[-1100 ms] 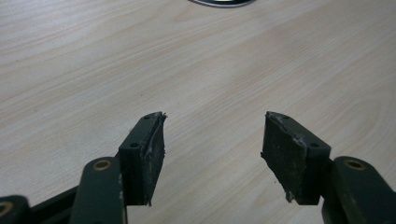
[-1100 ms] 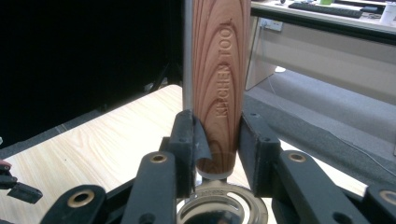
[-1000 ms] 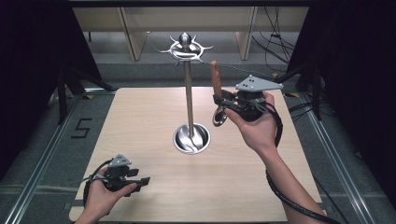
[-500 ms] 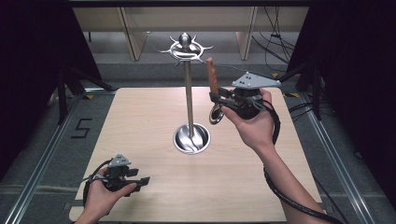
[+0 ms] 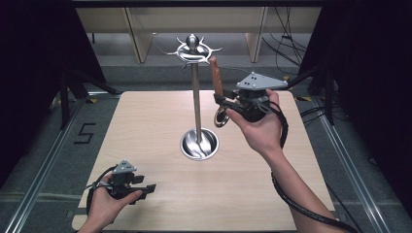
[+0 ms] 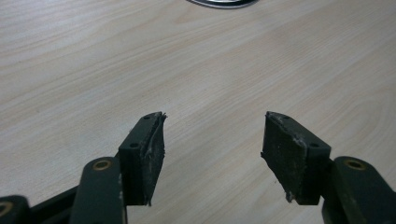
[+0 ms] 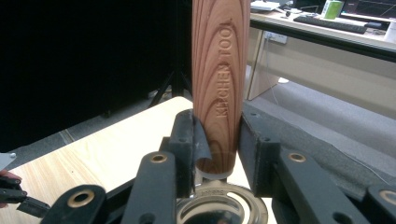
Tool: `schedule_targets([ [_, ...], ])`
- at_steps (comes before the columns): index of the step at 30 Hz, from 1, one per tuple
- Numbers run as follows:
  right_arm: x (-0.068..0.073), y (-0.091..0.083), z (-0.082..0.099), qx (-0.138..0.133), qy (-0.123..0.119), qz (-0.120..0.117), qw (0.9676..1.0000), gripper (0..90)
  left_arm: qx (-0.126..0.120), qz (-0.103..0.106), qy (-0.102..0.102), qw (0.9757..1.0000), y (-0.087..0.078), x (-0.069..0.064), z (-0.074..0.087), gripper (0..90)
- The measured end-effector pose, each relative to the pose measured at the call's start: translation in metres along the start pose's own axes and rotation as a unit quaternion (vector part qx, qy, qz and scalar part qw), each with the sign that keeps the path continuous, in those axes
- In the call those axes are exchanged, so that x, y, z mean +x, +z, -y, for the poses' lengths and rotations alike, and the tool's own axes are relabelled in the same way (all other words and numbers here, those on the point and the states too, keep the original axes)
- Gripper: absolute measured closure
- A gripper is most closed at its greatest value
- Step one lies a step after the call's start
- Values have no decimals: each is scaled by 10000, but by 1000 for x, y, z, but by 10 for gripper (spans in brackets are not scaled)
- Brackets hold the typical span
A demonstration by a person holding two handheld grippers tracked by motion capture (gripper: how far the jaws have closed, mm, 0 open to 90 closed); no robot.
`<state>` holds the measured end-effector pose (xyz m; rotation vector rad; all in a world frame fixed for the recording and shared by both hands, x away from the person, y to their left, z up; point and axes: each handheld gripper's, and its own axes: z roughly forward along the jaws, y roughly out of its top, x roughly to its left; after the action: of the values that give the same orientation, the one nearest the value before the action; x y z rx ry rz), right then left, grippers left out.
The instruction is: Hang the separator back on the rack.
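High view: the right hand-held gripper point(image 5: 222, 101) is raised beside the rack point(image 5: 197, 97), clamped on a wooden-handled tool point(image 5: 216, 77) whose handle points up near the rack's hooked crown, its metal ring hanging below the jaws. The left hand-held gripper point(image 5: 145, 187) rests low at the desk's point(image 5: 145, 121) near left corner.

Left gripper view: its jaws stand wide apart over bare desk.

Right gripper view: the jaws pinch the handle point(image 7: 220, 84), stamped "KITCHEN TOOL", just above the metal ring point(image 7: 219, 207).
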<state>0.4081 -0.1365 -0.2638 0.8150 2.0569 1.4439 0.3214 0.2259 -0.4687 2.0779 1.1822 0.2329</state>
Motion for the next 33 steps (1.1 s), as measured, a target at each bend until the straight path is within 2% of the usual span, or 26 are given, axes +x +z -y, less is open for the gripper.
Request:
schedule_targets([
  [16, -1, 5, -1, 71, 144, 98, 9998, 693, 5, 66, 9, 10000, -1, 0, 0, 382],
  [18, -3, 6, 0, 91, 104, 150, 9998, 694, 1, 71, 9, 10000, -1, 0, 0, 382],
  [19, -3, 7, 1, 121, 229, 114, 9996, 694, 0, 70, 8, 10000, -1, -1, 0, 382],
  [22, -5, 10, 1, 144, 137, 112, 9997, 693, 5, 70, 8, 10000, 0, 0, 0, 382],
  [25, -3, 12, 0, 159, 181, 80, 9997, 693, 15, 76, 0, 10000, 0, 0, 0, 382],
  [26, -2, 12, -1, 217, 291, 100, 9993, 694, 13, 69, -4, 10000, 0, 0, 0, 382],
  [27, -3, 13, -1, 168, 184, 130, 9996, 694, 8, 69, 0, 10000, 0, -1, 0, 382],
  [32, -1, 20, -2, 274, 256, 103, 9992, 694, -16, 56, 1, 10000, 0, -1, 0, 382],
  [33, -2, 22, -2, 306, 190, 118, 9993, 693, -11, 73, -4, 10000, 0, -1, 0, 382],
])
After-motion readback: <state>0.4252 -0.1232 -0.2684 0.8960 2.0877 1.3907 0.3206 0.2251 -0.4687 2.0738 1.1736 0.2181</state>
